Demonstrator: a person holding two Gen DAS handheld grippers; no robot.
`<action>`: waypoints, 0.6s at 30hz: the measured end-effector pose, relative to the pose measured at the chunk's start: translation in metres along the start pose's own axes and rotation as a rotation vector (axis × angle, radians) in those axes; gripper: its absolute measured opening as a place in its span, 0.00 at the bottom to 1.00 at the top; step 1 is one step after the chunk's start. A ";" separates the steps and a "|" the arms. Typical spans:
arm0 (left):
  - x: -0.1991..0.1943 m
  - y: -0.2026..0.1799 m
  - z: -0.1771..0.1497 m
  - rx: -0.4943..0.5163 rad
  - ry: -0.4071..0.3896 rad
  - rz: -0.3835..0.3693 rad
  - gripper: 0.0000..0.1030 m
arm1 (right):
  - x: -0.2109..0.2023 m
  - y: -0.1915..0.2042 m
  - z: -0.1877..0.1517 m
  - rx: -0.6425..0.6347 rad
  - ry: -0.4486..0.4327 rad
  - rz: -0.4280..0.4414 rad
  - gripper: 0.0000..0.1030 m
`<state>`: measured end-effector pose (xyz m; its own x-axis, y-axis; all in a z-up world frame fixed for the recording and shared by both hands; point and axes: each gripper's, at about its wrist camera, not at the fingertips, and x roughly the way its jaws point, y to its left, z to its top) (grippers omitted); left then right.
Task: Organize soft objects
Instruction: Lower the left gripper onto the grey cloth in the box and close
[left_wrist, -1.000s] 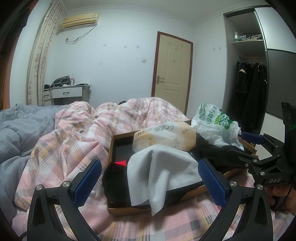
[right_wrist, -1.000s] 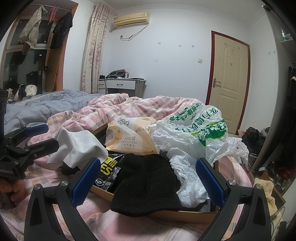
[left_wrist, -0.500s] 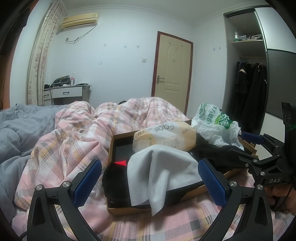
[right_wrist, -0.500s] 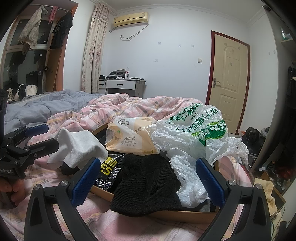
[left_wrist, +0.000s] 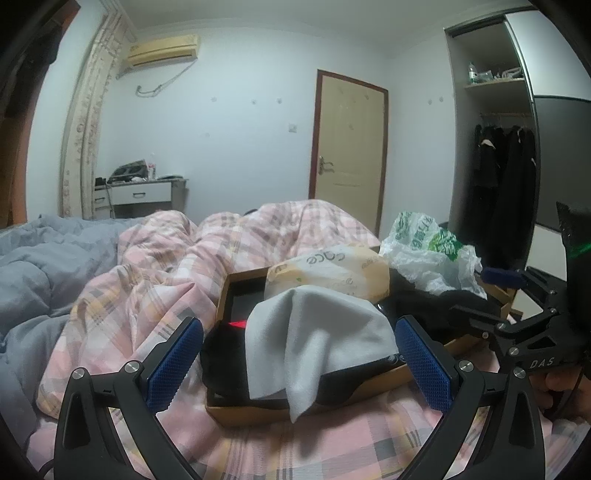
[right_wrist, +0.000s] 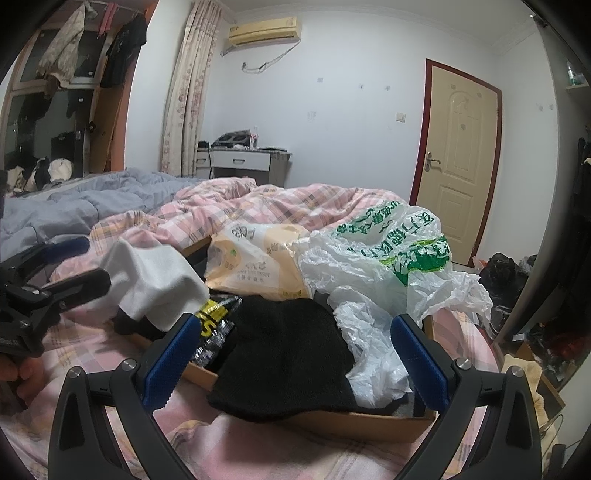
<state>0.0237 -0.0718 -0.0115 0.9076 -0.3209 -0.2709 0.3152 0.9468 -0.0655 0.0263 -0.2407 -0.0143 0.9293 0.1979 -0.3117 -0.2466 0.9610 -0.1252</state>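
The grey cloth drapes over the near edge of the cardboard box, straight ahead of the left claw, whose jaws stand wide apart and empty. The black knit hat lies just ahead of the right claw, equally spread. A pinch could snag the plastic bag beside it, or drag the light box along.

Dim, even indoor light, soft shadows, slight blur, strong fisheye bending with dark corners.
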 end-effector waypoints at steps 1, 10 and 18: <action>-0.003 0.000 0.000 -0.004 -0.009 0.006 1.00 | 0.001 -0.001 0.000 0.001 0.007 0.000 0.99; -0.016 0.016 -0.006 -0.122 -0.024 0.051 1.00 | 0.010 -0.007 -0.001 0.021 0.102 0.037 0.99; -0.023 0.008 -0.011 -0.104 -0.028 0.061 1.00 | 0.020 -0.015 -0.005 0.071 0.197 0.087 0.99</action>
<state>0.0024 -0.0563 -0.0169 0.9321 -0.2618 -0.2502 0.2299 0.9616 -0.1498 0.0471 -0.2523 -0.0232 0.8319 0.2460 -0.4975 -0.2975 0.9544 -0.0256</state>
